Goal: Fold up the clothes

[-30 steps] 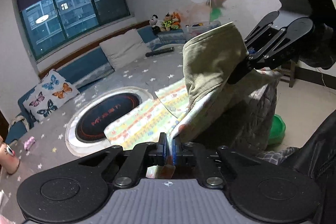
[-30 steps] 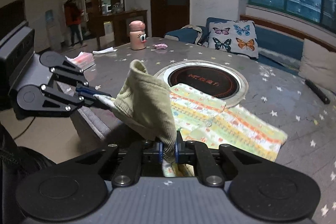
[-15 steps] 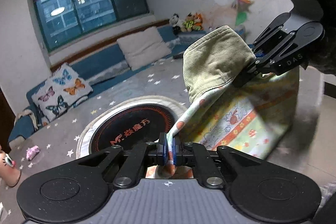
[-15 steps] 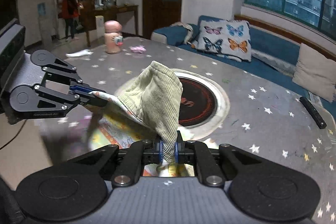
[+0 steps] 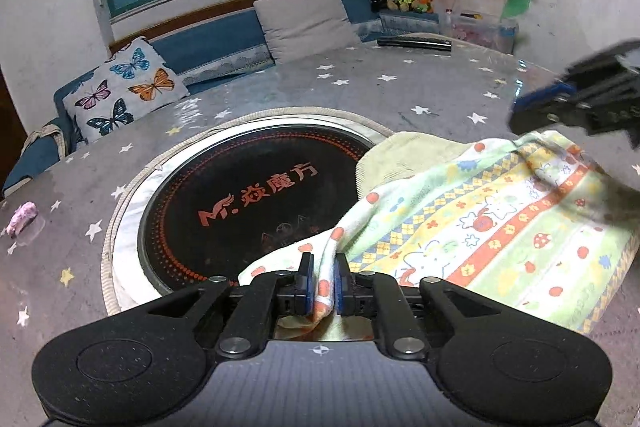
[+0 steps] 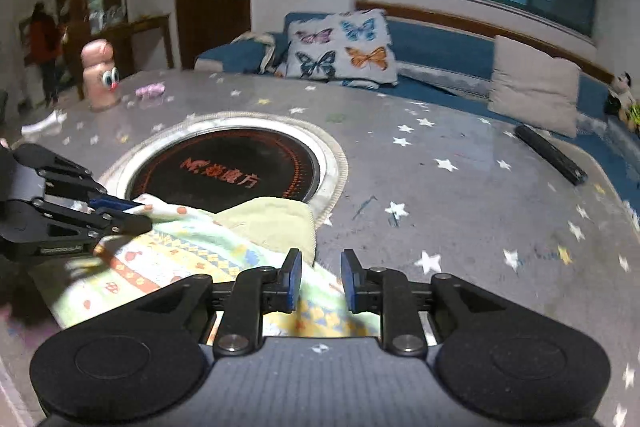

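Observation:
A small patterned garment [image 5: 492,223] with a ribbed yellow-green cuff [image 5: 396,159] lies folded on the grey star-print table, partly over the black round hob. My left gripper [image 5: 323,283] is still shut on a fold of its edge, jaws a little apart around the cloth. In the right wrist view the garment [image 6: 192,247] lies in front, and my right gripper [image 6: 320,277] is open and empty just above it. The left gripper [image 6: 120,211] shows there at the garment's left corner, and the right gripper [image 5: 560,107] shows blurred in the left wrist view.
The black round hob [image 5: 248,195] is set in the table [image 6: 460,195]. A pink bottle [image 6: 98,75], a pink wad [image 6: 150,91] and a black bar [image 6: 550,155] lie on the table. A sofa with a butterfly pillow [image 6: 340,51] runs behind.
Both grippers carried the lifted garment forward and down onto the table. The right gripper has opened and let go; the left gripper's jaws have widened a little around the cloth.

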The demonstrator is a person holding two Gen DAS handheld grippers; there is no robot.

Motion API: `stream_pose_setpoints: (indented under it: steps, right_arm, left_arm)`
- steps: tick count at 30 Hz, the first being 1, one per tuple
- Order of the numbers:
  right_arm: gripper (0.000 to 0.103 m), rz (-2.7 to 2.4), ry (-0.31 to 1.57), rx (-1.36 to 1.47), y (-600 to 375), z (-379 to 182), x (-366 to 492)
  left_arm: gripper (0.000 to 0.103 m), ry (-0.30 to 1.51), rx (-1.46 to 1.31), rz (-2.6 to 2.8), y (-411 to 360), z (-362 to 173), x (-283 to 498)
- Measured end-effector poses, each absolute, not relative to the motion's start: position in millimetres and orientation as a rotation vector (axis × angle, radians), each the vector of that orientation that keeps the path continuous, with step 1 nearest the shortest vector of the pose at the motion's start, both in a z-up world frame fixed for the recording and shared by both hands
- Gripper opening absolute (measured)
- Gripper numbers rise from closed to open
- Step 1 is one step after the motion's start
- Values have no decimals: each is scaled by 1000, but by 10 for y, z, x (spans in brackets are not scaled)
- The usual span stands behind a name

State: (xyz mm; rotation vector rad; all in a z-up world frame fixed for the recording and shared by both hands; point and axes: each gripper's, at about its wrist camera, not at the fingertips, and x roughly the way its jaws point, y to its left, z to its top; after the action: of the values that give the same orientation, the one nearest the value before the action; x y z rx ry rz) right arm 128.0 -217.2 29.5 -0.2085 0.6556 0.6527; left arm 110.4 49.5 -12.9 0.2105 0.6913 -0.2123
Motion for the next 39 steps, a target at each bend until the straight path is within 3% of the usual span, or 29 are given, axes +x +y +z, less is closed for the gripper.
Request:
stream_pose_setpoints:
  steps: [14,39]
  right_arm:
    - [21,556,699,-117,-2390,-107,1166]
    - [22,480,667,-88,-2450,-148,1246]
  left_arm:
    - [49,659,118,-70,563,-236,1035]
    - [63,652,-14,-18,739,-285,1057]
